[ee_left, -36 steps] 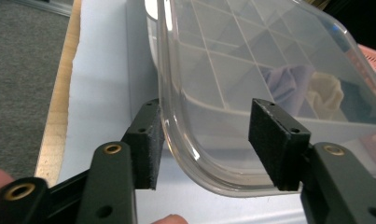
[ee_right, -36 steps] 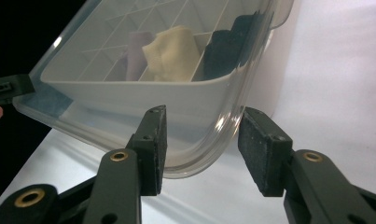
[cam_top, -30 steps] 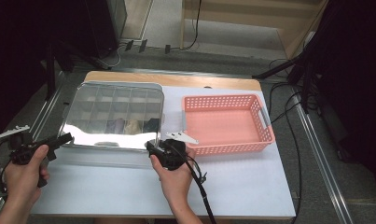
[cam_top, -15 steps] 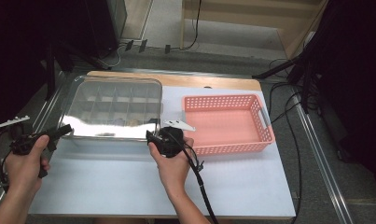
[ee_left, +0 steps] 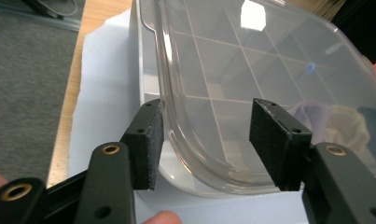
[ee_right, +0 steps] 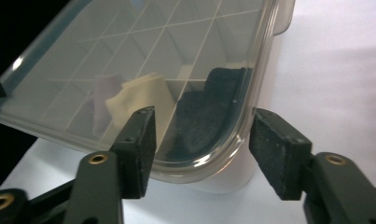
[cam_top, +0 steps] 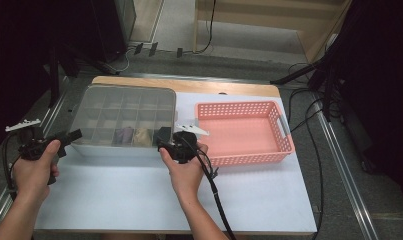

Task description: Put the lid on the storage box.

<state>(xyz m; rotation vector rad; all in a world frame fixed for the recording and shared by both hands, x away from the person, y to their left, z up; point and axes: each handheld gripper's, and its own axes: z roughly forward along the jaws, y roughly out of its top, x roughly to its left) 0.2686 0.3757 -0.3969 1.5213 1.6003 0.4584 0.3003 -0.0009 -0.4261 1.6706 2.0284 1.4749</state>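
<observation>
A clear compartment box lies at the table's left with its see-through lid flat on top. Lilac, cream and dark blue folded cloths sit in its front compartments. My left gripper is at the front left corner. Its jaws have just been opening and straddle the lid's corner without pressing it. My right gripper is at the front right corner. Its jaws have also just been opening, with the lid's corner loose between the pads.
A pink perforated basket with nothing in it stands right of the box, close to my right hand. White paper covers the table. Cables and dark stands lie on the floor beyond the right edge.
The lid was tilted up toward me and has come down flat on the box. Both hands followed it away from me to the box's front corners.
</observation>
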